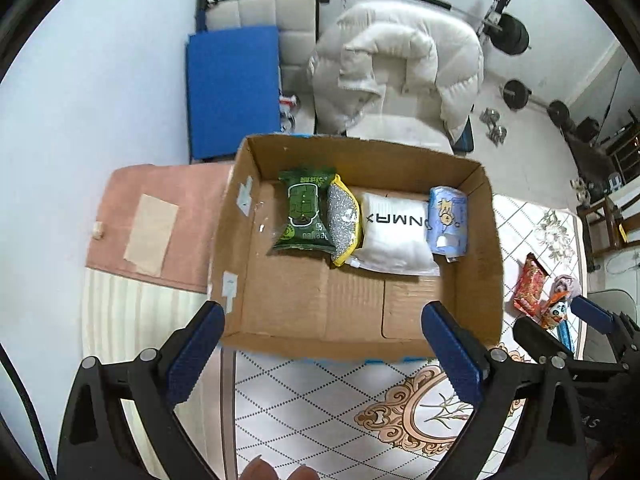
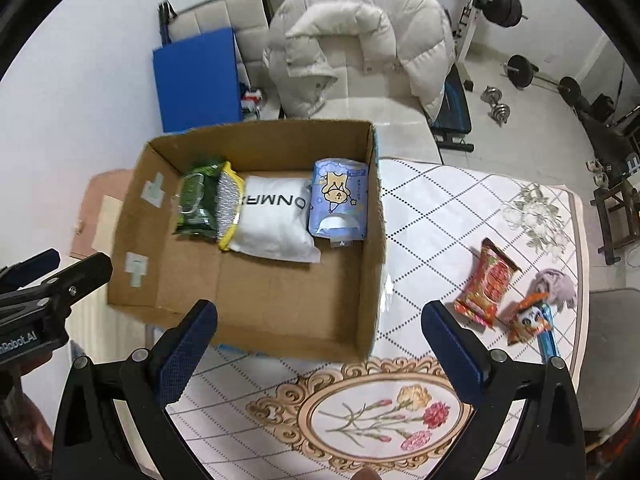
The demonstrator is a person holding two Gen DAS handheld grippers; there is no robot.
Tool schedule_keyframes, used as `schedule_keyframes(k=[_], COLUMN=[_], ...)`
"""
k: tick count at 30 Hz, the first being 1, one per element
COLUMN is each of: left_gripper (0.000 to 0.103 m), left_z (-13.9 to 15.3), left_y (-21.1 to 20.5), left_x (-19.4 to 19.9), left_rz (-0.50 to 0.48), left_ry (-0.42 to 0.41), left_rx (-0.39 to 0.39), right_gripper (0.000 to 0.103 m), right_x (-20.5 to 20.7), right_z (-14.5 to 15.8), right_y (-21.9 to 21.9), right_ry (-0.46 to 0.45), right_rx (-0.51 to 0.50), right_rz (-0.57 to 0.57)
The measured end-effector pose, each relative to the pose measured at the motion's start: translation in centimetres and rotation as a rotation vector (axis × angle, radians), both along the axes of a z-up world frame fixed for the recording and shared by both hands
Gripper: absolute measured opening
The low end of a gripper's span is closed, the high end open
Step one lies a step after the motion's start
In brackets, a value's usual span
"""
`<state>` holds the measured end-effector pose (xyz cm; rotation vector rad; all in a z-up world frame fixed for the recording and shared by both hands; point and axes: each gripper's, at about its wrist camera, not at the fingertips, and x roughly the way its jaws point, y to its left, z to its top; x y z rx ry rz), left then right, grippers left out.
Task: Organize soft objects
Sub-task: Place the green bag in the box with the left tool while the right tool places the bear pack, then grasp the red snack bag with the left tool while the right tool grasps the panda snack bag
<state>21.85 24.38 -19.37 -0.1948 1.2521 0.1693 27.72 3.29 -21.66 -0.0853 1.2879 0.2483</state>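
A cardboard box [image 1: 478,248] [image 2: 372,240] stands on the table. Along its far wall lie a green packet [image 1: 305,210] [image 2: 198,204], a yellow-edged silver pouch [image 1: 342,220] [image 2: 229,210], a white pillow pack [image 1: 394,228] [image 2: 272,224] and a light blue pouch [image 1: 448,216] [image 2: 339,204]. On the table right of the box lie a red snack packet [image 1: 529,286] [image 2: 486,282], an orange packet [image 1: 554,312] [image 2: 526,318] and a purple-grey soft item [image 1: 566,284] [image 2: 556,282]. My left gripper [image 1: 322,344] is open and empty over the box's near edge. My right gripper [image 2: 320,344] is open and empty above the box's near right corner.
The table has a white diamond-pattern cloth [image 2: 440,216] with a floral oval [image 2: 384,416]. A pink mat [image 1: 160,216] lies left of the box. Behind are a white puffy jacket [image 2: 360,40] on a chair, a blue pad [image 1: 232,92] and barbell weights [image 2: 504,4].
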Motion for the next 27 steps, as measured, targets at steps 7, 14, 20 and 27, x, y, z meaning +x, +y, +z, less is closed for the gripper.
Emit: schedule_keyframes(k=[7, 14, 20, 27], left_gripper=[0.103, 0.103, 0.103, 0.103], left_z=[3.1, 6.6, 7.6, 2.9], left_y=[-1.6, -3.2, -8.0, -20.0], left_x=[-4.3, -5.9, -3.7, 3.8], left_rz=[0.021, 0.001, -0.087, -0.286], left_ry=[-0.049, -0.107, -0.12, -0.04], left_rx=[0.013, 0.03, 0.073, 0.153], right_gripper=[0.103, 0.103, 0.103, 0.103], right_x=[-4.4, -7.6, -7.2, -2.6], right_z=[3.6, 6.4, 6.7, 1.2], right_y=[-2.0, -3.3, -7.7, -21.2], right_ry=[-0.047, -0.066, -0.045, 0.008], right_rx=[0.04, 0.109, 0.167, 0.057], right_rz=[-0.007, 0.012, -0.062, -0.243])
